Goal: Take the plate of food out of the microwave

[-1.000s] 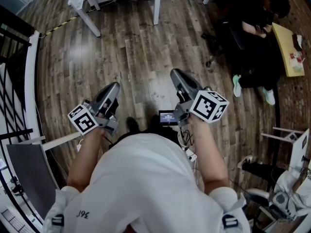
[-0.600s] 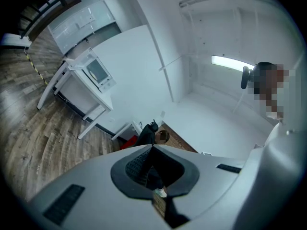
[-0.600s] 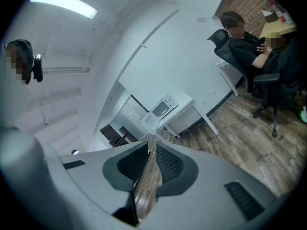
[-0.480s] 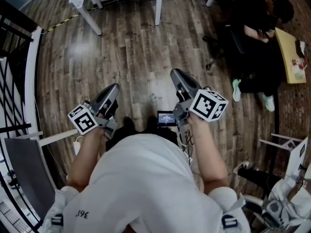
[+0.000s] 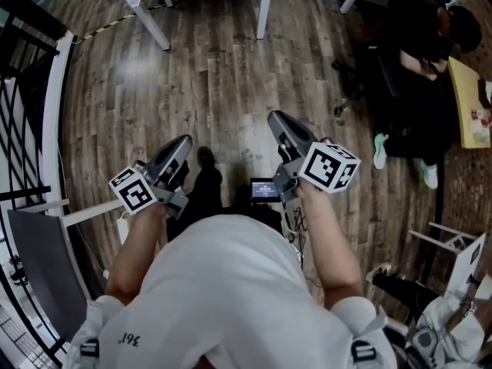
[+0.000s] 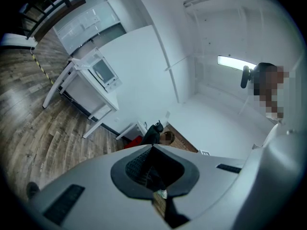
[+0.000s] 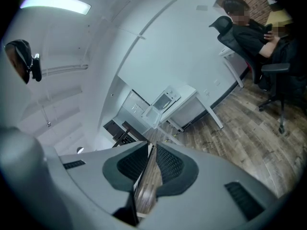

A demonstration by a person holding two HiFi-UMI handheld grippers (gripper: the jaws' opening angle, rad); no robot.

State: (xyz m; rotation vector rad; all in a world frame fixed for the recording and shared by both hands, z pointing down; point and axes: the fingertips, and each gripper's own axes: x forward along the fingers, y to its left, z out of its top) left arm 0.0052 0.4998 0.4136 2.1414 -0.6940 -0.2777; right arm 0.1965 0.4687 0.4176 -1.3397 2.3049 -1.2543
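Both grippers hang over the wooden floor (image 5: 223, 75), well apart from the white desk (image 6: 91, 89) against the wall. The microwave (image 6: 103, 72) stands on that desk; the plate of food cannot be made out. The left gripper (image 5: 184, 139) has its jaws pressed together on nothing. The right gripper (image 5: 275, 118) has its jaws a narrow slit apart, empty.

1. Floor (image 5: 223, 75): streaky dark-brown wood planks.
2. Left gripper (image 5: 183, 141) and right gripper (image 5: 277, 118): grey shells, black-and-white square-marker cubes, black cross-hatched pads (image 7: 170, 164).
3. Shirt (image 5: 231, 283): plain white.
4. Tape (image 5: 104, 31): yellow-black stripes.
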